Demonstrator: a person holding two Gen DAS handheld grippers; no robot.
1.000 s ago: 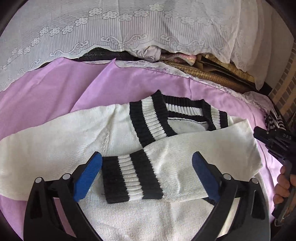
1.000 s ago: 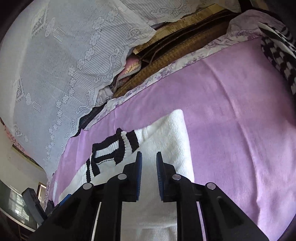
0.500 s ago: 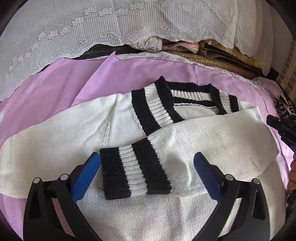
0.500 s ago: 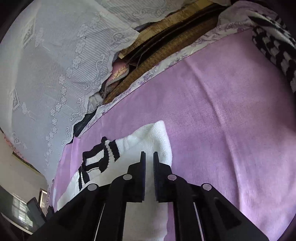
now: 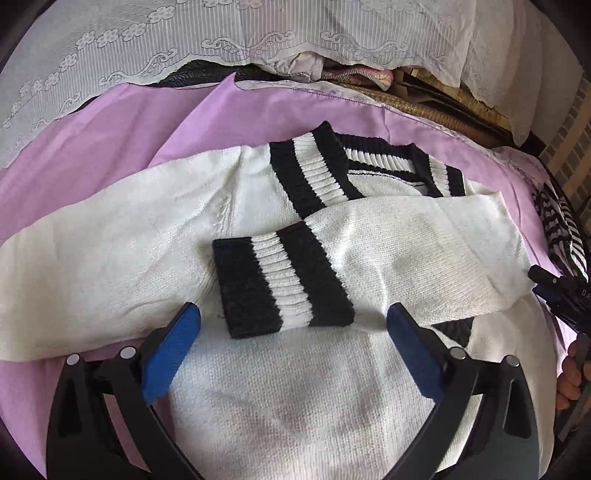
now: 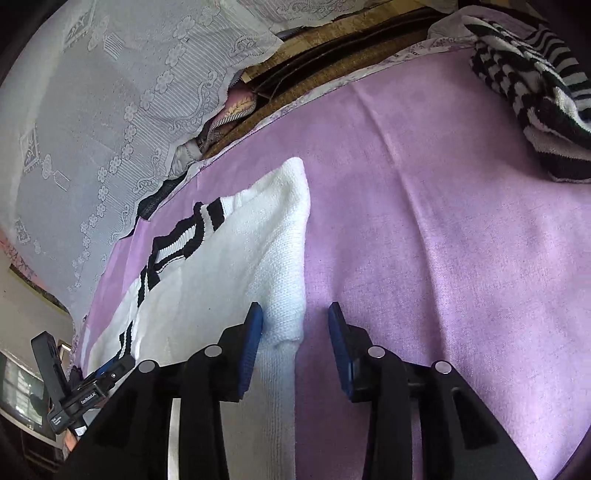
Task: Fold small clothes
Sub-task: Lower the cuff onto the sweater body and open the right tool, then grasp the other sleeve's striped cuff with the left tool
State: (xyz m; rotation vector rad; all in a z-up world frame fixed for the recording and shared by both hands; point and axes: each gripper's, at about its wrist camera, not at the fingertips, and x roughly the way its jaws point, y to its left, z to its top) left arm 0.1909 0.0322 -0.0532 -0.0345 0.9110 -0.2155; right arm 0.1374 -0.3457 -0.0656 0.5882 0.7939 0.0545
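A white knit sweater (image 5: 280,398) with black-and-white ribbed trim lies flat on a purple sheet (image 5: 110,136). One sleeve is folded across its chest, ending in a striped cuff (image 5: 280,280). The other sleeve (image 5: 85,258) stretches out to the left. My left gripper (image 5: 291,332) is open, just above the body, right below the cuff, holding nothing. My right gripper (image 6: 295,328) is open over the sweater's right edge (image 6: 284,266), the white knit lying between its blue pads. The right gripper also shows at the right edge of the left wrist view (image 5: 565,291).
A black-and-white checked and striped garment (image 6: 535,92) lies bunched at the sheet's far right. A white lace cloth (image 5: 258,33) hangs along the back, over woven mats and bundled fabric (image 5: 406,99). Bare purple sheet (image 6: 461,240) lies to the right of the sweater.
My right gripper was shut and has opened, now straddling the sweater's right edge. My left gripper stayed open and drew back a little from the cuff.
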